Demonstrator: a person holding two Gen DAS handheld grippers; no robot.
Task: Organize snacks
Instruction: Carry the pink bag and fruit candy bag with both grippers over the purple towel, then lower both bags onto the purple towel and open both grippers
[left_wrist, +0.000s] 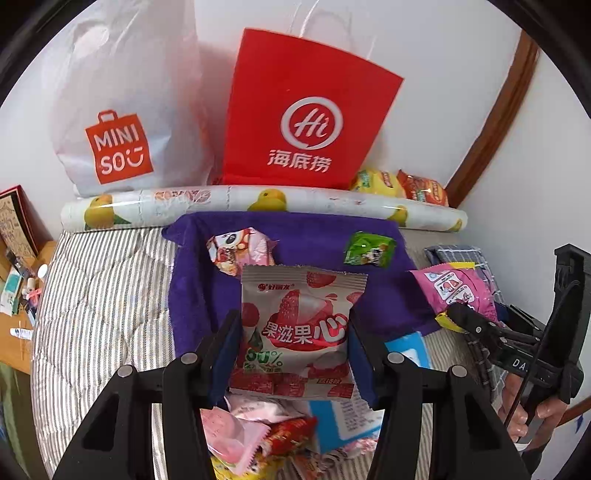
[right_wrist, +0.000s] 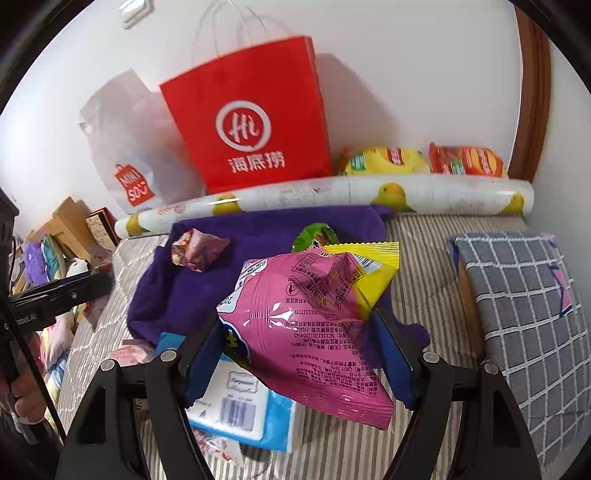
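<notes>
Reading: MINISO bag (left_wrist: 118, 147), red "Hi" bag (left_wrist: 310, 110).

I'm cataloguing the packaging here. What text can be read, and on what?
"MINISO": white plastic bag.
"Hi" and "海底捞": red paper bag.
"好丽友", "果滋果心": strawberry snack packet, held in the left gripper.
Fine print on the pink packet, in the right gripper: too small to read.
</notes>
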